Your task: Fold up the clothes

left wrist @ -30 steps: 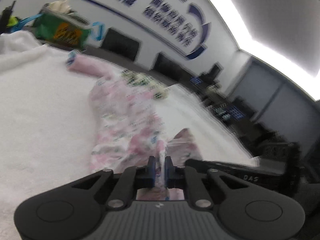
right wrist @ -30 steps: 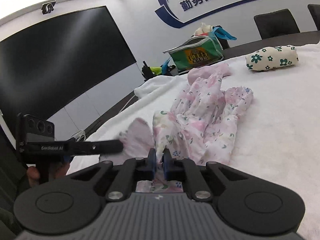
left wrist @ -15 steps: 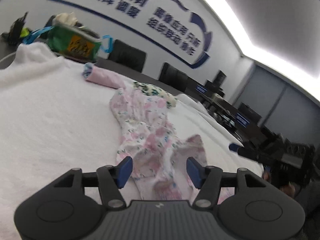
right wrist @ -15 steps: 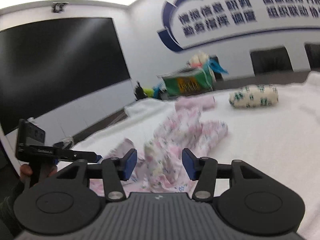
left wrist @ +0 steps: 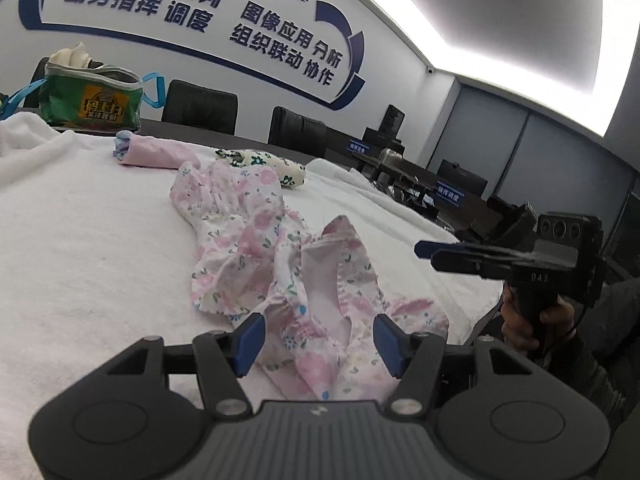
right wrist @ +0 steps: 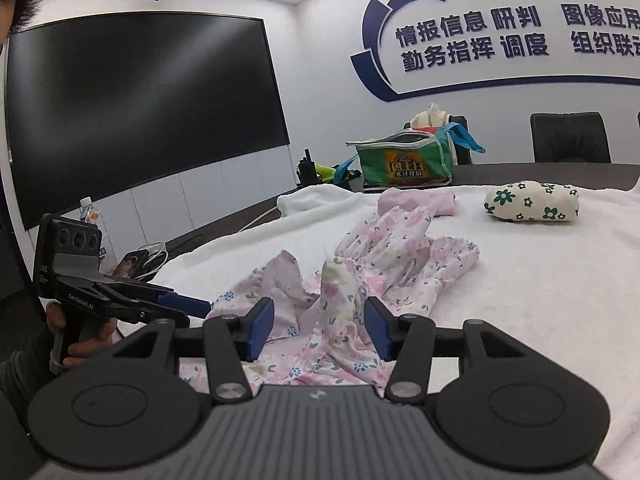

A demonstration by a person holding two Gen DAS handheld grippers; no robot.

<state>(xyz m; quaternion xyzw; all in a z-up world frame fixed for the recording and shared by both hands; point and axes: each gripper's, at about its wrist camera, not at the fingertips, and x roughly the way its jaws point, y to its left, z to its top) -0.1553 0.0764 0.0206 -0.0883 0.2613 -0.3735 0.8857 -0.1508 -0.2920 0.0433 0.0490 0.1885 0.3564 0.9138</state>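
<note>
A pink floral garment [left wrist: 260,248] lies crumpled on the white towel-covered table [left wrist: 80,240]; it also shows in the right wrist view [right wrist: 384,256]. My left gripper [left wrist: 318,342] is open and empty, its blue pads just above the garment's near edge. My right gripper [right wrist: 320,330] is open and empty over the garment's near end. Each gripper appears in the other's view: the right one at the table's right edge [left wrist: 500,258], the left one at the left [right wrist: 132,300].
A rolled pink cloth [left wrist: 150,152] and a rolled white cloth with green flowers [right wrist: 532,202] lie at the far side. A green bag [right wrist: 406,162] stands behind them. Black chairs [left wrist: 200,106] line the far edge. A large dark screen [right wrist: 140,108] hangs on the left wall.
Both grippers were shut on the garment's near edge one second ago. They have opened, let the garment drop onto the table, and pulled back slightly.
</note>
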